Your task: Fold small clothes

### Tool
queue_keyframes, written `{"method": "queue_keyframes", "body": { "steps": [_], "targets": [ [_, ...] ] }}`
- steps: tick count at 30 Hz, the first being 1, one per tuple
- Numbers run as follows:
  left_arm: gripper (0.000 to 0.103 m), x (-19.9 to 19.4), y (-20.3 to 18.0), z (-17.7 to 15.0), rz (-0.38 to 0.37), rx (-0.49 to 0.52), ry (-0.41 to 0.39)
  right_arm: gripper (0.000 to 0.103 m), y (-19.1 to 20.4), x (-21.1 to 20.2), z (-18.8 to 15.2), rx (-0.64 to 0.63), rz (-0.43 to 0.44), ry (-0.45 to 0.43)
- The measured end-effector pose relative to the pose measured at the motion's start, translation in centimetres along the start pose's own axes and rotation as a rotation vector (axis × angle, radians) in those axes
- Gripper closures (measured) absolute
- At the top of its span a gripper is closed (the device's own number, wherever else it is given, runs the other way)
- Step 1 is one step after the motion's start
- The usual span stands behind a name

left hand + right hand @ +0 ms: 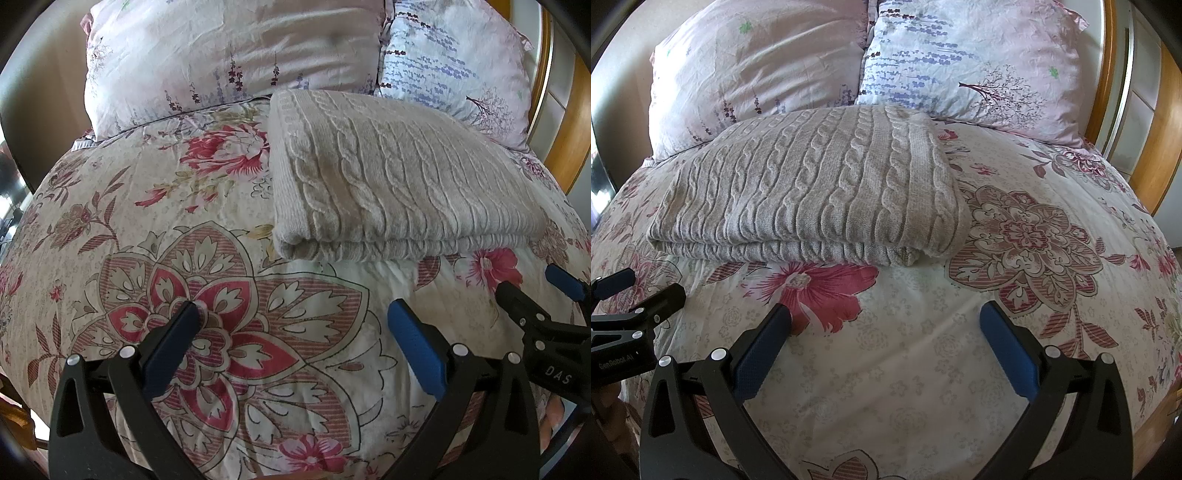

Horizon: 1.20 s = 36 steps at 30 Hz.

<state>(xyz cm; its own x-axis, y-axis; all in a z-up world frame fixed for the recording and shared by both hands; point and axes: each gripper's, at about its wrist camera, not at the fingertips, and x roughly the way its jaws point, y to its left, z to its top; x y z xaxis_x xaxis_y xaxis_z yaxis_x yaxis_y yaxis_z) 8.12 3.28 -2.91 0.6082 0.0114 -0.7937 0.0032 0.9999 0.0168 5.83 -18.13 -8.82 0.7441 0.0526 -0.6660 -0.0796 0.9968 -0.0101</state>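
The left gripper (291,325) hangs over the floral bedspread (177,221) with its blue-padded fingers (413,343) spread wide and nothing between them. The right gripper (886,325) is just as wide apart and equally empty, poised above a pale patch of the same bedspread (1034,332). Each tool shows at the edge of the other's view: the right gripper (532,291) at the right of the left wrist view, the left gripper (646,288) at the left of the right wrist view, so the two sit side by side, near each other.

Just beyond both sets of fingertips lies the knitted sweater (388,177), apart from either tool. It is a pale grey-beige cable knit, folded into a compact rectangle of several layers; the stacked folded edges face the grippers, and the raised cable ribs run away from them toward the head of the bed. Its top face lies flat and smooth. In the right wrist view the sweater (820,184) sits left of centre.

Behind it two pillows lean side by side: a pink pillow (221,55) and a lavender-print pillow (450,62), which the sweater's far edge reaches. A wooden bed frame (1167,140) curves along the right.
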Motion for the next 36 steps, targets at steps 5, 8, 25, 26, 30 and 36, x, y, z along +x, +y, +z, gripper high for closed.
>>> {"method": "queue_keyframes", "body": {
  "steps": [5,8,25,26,30,36],
  "targets": [
    [0.002,0.01,0.02,0.06,0.000,0.000,0.002,0.001,0.03,0.00,-0.01,0.001,-0.001,0.000],
    [0.002,0.03,0.00,0.07,0.000,0.000,0.005,0.001,0.01,0.01,0.01,0.002,-0.002,0.000],
    [0.002,0.22,0.14,0.29,-0.001,0.005,0.022,0.001,0.01,0.02,0.00,0.002,-0.002,0.000],
    [0.002,0.19,0.13,0.26,-0.001,0.005,0.021,0.001,0.01,0.02,0.00,0.002,-0.002,0.000],
    [0.002,0.19,0.18,0.25,-0.002,0.006,0.021,0.001,0.00,0.02,0.01,0.002,-0.001,-0.001],
    [0.002,0.17,0.18,0.22,-0.003,0.006,0.021,0.001,0.00,0.02,0.01,0.002,-0.001,-0.001]
  ]
}}
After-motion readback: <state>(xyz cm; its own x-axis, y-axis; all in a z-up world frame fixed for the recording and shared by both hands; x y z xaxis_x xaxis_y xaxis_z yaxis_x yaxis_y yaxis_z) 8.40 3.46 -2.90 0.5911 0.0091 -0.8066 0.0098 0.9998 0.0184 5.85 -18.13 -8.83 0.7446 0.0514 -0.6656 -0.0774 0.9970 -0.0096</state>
